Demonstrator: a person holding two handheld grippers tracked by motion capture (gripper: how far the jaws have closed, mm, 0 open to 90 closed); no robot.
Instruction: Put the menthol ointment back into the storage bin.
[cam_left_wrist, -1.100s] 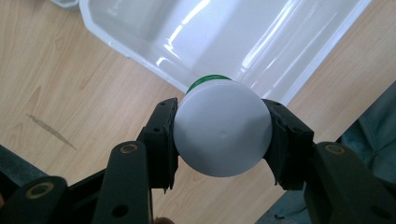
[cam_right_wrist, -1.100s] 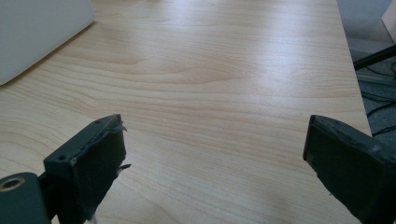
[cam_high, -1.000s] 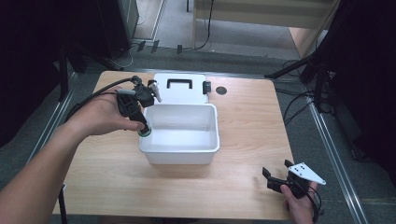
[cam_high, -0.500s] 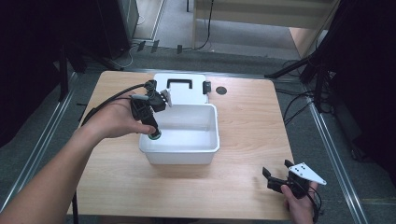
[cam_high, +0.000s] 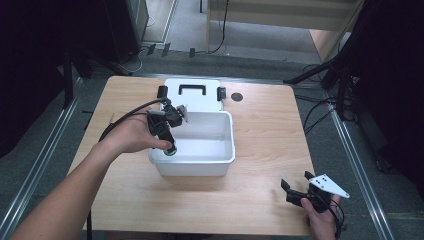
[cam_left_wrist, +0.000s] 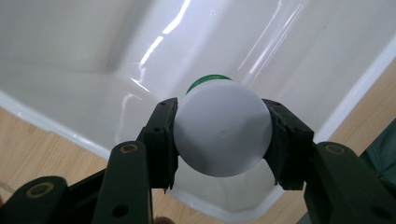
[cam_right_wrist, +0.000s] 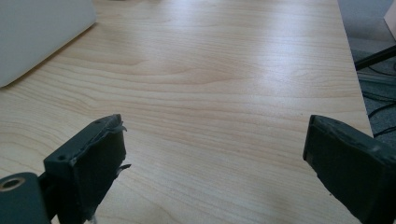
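High view. My left claw (cam_high: 169, 146), held in my left hand (cam_high: 131, 137), points down over the near-left corner of the white bin (cam_high: 227, 150), just inside its rim. The claw is clamped on a small bottle (cam_high: 169, 149), seen here as a dark green-ringed spot at the tips. The bin's floor to the right of the claw lies bare. A white lid (cam_high: 192, 93) with a black handle lies flat just behind the bin, touching its far wall. A small dark disc (cam_high: 237, 97) sits on the desk (cam_high: 265, 145) beside the lid's right end. My right claw (cam_high: 290, 192), in my right hand (cam_high: 319, 216), rests well right of the bin and nearer me, close to the desk's near edge, with bare wood between it and the bin.

Left gripper view. My claw (cam_left_wrist: 219, 135) grips the bottle (cam_left_wrist: 219, 133) by its sides, one black pad on each flank; the white round base faces the camera and a green part shows beyond it. The bottle hangs over the bin (cam_left_wrist: 70, 51), above the rim (cam_left_wrist: 56, 128) at the corner, with smooth white walls sloping away behind it.

Right gripper view. My claw (cam_right_wrist: 212, 149) stands wide apart, holding nothing, over bare desk (cam_right_wrist: 210, 60). A corner of the bin (cam_right_wrist: 37, 32) shows at upper left, well apart from the claw.
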